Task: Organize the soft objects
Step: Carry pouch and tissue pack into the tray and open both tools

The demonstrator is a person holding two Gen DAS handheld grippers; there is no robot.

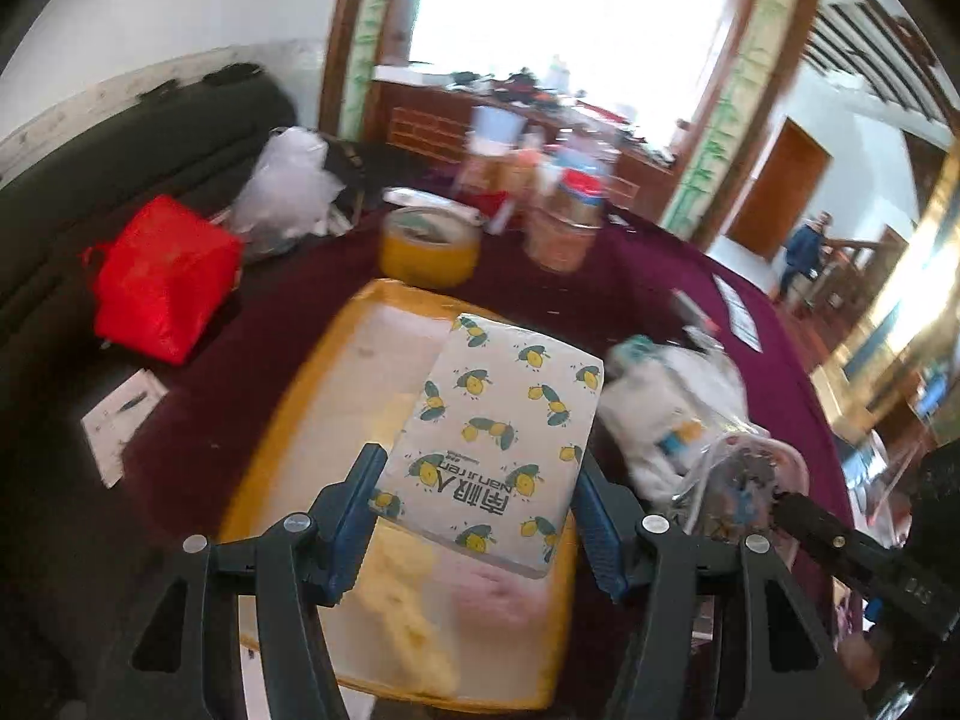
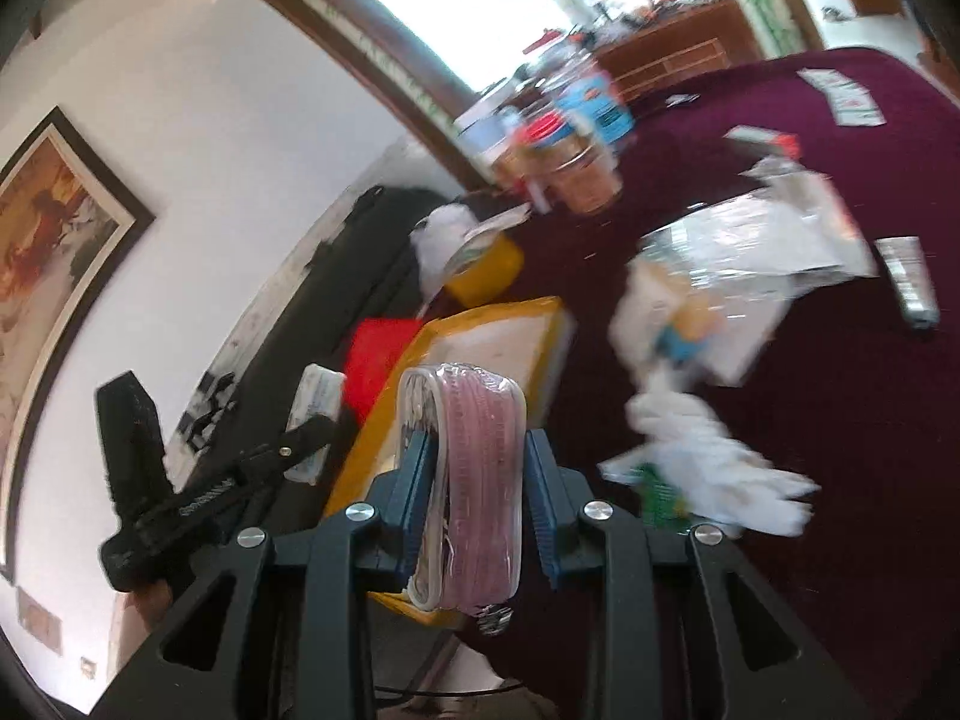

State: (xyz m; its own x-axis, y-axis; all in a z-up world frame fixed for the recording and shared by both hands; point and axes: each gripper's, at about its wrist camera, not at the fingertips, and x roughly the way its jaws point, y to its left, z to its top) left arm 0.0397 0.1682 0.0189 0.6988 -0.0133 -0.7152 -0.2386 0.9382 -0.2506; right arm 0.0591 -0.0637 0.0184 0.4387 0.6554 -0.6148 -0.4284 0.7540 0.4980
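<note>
In the left wrist view my left gripper (image 1: 477, 495) is shut on a white tissue pack (image 1: 501, 438) printed with lemons, held over a yellow-rimmed storage box (image 1: 312, 384) on the maroon tablecloth. In the right wrist view my right gripper (image 2: 474, 480) is shut on a plastic-wrapped pink cloth bundle (image 2: 474, 468), held above the same yellow box (image 2: 498, 336). The left gripper with the tissue pack (image 2: 315, 414) shows at the left of that view. White soft packets (image 1: 666, 402) lie on the table right of the box, also in the right wrist view (image 2: 690, 432).
A red bag (image 1: 165, 279) and a clear plastic bag (image 1: 285, 183) lie left of the box near a dark sofa (image 1: 90, 180). A yellow tape roll (image 1: 429, 246) and jars (image 1: 564, 222) stand behind it. Papers and a crinkled plastic bag (image 2: 750, 252) lie on the table.
</note>
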